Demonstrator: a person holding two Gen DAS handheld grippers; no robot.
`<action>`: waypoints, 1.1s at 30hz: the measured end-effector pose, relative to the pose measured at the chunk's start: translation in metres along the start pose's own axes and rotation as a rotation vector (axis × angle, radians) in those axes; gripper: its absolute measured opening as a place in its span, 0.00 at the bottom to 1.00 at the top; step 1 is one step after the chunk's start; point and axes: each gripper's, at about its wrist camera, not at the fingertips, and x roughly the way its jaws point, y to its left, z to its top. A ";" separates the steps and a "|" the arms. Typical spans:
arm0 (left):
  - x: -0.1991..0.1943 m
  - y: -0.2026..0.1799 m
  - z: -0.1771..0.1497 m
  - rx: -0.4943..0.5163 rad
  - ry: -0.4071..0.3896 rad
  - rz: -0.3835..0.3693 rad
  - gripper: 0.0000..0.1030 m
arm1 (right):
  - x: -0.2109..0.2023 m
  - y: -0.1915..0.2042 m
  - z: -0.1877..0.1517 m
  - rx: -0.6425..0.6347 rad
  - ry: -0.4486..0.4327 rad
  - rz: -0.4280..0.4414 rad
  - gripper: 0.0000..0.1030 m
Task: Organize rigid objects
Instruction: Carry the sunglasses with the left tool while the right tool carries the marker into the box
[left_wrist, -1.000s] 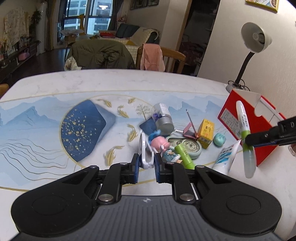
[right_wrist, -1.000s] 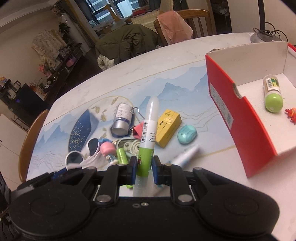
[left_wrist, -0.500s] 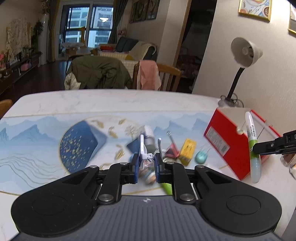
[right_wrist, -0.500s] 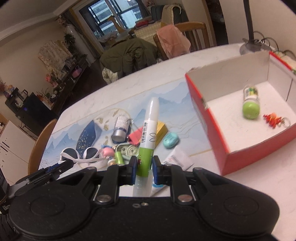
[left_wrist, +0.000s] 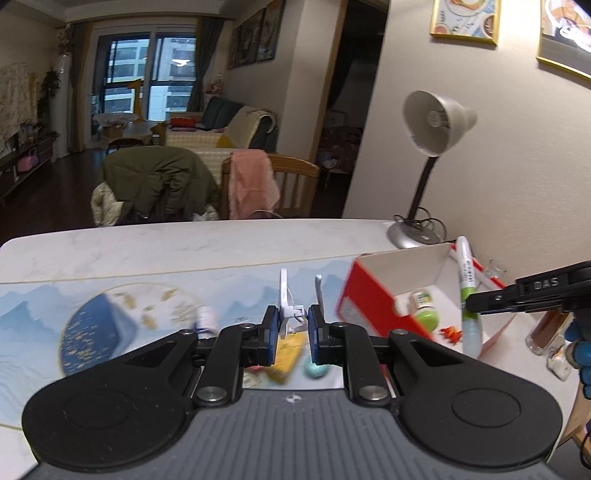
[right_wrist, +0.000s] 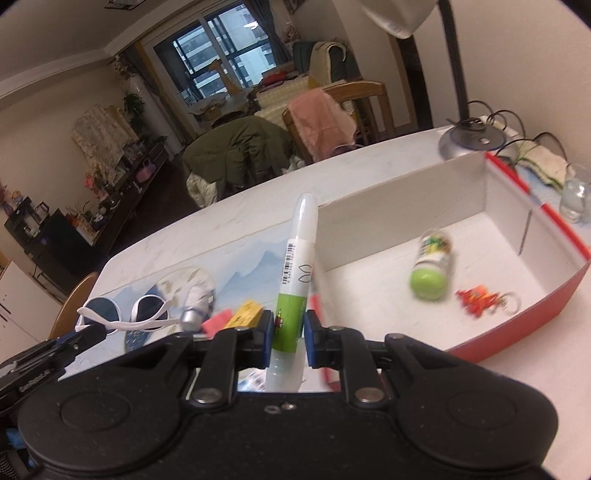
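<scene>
My left gripper (left_wrist: 291, 325) is shut on white-framed sunglasses (left_wrist: 284, 295) and holds them above the table; they also show in the right wrist view (right_wrist: 125, 314). My right gripper (right_wrist: 290, 334) is shut on a white and green tube (right_wrist: 297, 273), held upright at the near left corner of the red box (right_wrist: 517, 332). In the left wrist view the tube (left_wrist: 466, 284) hangs over the box (left_wrist: 369, 306). Inside the box lie a green-capped bottle (right_wrist: 432, 266) and a red keyring charm (right_wrist: 480, 301).
A pile of small items lies left of the box: a yellow carton (right_wrist: 245, 312), a pink clip (right_wrist: 218, 319), a silver can (right_wrist: 194, 304), a teal object (left_wrist: 316, 369). A desk lamp (left_wrist: 424, 166) stands behind the box. A glass (right_wrist: 574, 195) stands at the right.
Both grippers have risen and moved right toward the box. The tube now stands at the box's near corner. The sunglasses are lifted off the pile.
</scene>
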 end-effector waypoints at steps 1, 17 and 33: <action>0.004 -0.008 0.002 0.005 0.001 -0.010 0.15 | 0.000 -0.007 0.003 0.001 -0.003 -0.006 0.16; 0.092 -0.144 0.024 0.133 0.092 -0.148 0.15 | 0.006 -0.116 0.045 0.039 -0.006 -0.119 0.16; 0.167 -0.177 0.002 0.106 0.258 -0.140 0.15 | 0.065 -0.158 0.040 -0.002 0.156 -0.160 0.16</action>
